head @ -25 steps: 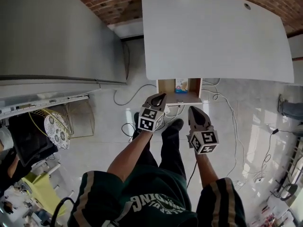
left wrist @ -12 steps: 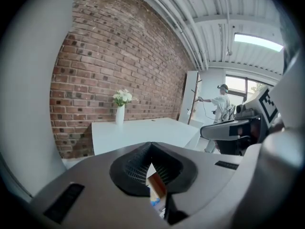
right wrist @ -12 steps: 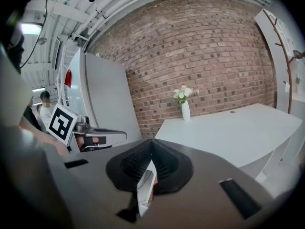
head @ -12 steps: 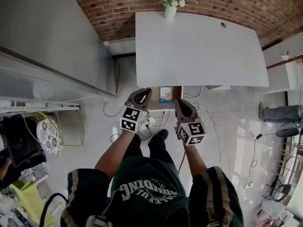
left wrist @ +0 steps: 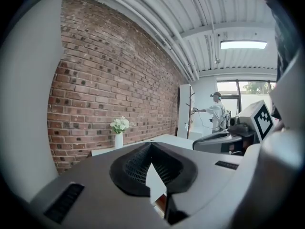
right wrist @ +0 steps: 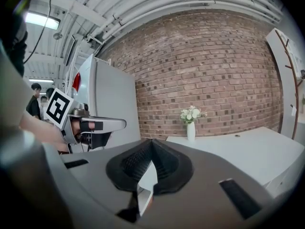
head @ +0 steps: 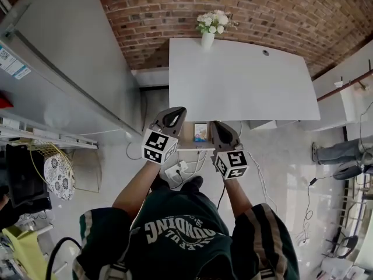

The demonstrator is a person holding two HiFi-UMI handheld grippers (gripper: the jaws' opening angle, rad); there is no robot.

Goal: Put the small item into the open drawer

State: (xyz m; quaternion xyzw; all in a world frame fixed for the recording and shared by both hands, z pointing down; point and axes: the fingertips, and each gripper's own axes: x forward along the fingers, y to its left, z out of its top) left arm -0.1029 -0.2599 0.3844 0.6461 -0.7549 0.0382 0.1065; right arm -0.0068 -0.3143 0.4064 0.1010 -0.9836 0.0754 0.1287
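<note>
- The desk (head: 245, 80) is white and stands with its far edge against a brick wall (head: 175, 10).
- A vase (head: 207, 38) of white flowers stands at the desk's far edge, left of its middle.
- The drawer (head: 187, 140) is pulled out from under the desk's near edge, toward the desk's left end.
- The item (head: 200, 132), a small blue and orange box, sits inside the drawer, close under the desk's near edge. Whether it stands or lies flat cannot be told.
- The left gripper (head: 173, 115) is held in the air before the desk's near edge. In the head view it overlaps the drawer's left side and its tip points toward the desk. Its jaws are pressed together tip to tip with nothing between them.
- The right gripper (head: 216, 127) is held beside it before the same edge, just right of the drawer. Its jaws also meet at the tips and grip nothing.
- In the head view the item shows between the two grippers, and neither touches it.
- A tall grey cabinet (head: 76, 80) stands left of the desk.
- A power strip (head: 175, 170) with cables lies on the floor in front of the desk, below the drawer.
- In the left gripper view a person (left wrist: 217, 111) stands well beyond the desk.
</note>
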